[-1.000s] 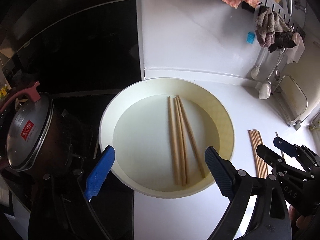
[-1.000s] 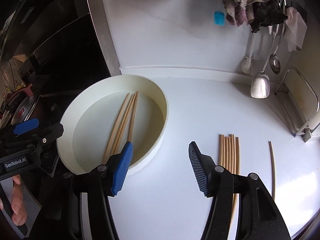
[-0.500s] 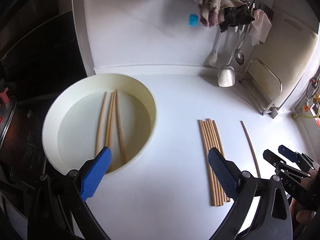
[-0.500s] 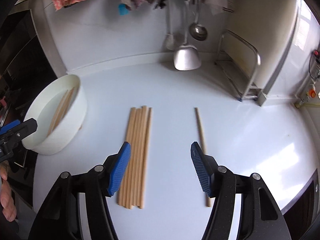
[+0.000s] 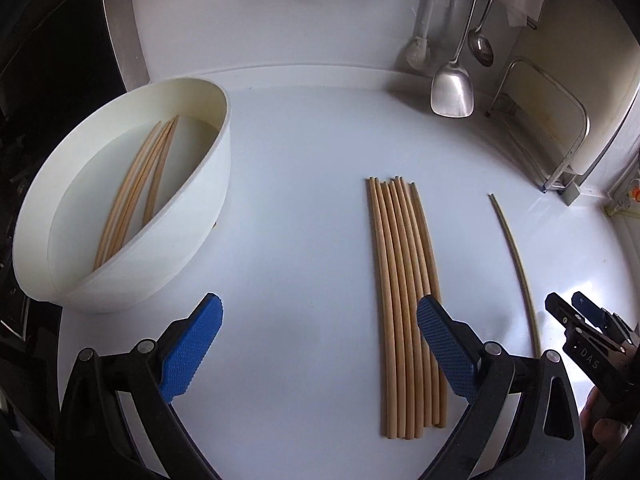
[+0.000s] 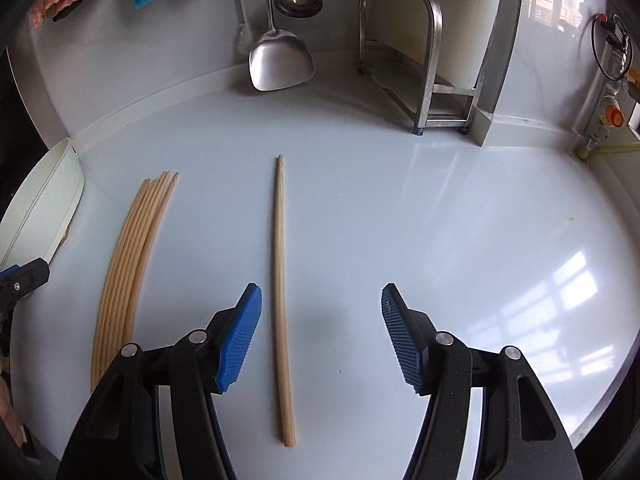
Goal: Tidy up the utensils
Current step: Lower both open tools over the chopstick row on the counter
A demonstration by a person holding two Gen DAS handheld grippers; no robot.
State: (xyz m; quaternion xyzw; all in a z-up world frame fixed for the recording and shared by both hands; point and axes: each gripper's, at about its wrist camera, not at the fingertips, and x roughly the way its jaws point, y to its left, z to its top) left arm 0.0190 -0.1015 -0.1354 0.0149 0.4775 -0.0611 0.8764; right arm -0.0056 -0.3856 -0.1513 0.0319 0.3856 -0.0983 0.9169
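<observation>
A row of several wooden chopsticks (image 5: 404, 300) lies on the white counter; it also shows in the right wrist view (image 6: 132, 260). A single chopstick (image 6: 281, 288) lies apart to their right, seen thin in the left wrist view (image 5: 514, 256). A white basin (image 5: 192, 216) at the left holds three more chopsticks (image 5: 136, 192). My left gripper (image 5: 316, 344) is open and empty, its right finger over the near end of the row. My right gripper (image 6: 320, 336) is open and empty, with the single chopstick lying just inside its left finger.
A steel spatula (image 6: 280, 60), a ladle (image 6: 298, 0) and cloths hang on the back wall. A metal rack (image 6: 420, 80) stands at the back right. The basin's rim (image 6: 40, 208) shows at the left edge. A black stove area (image 5: 48, 60) lies left of the counter.
Both grippers have swung to the right, away from the basin. The left now faces the row of chopsticks, the right faces the single chopstick. Both stay open.
</observation>
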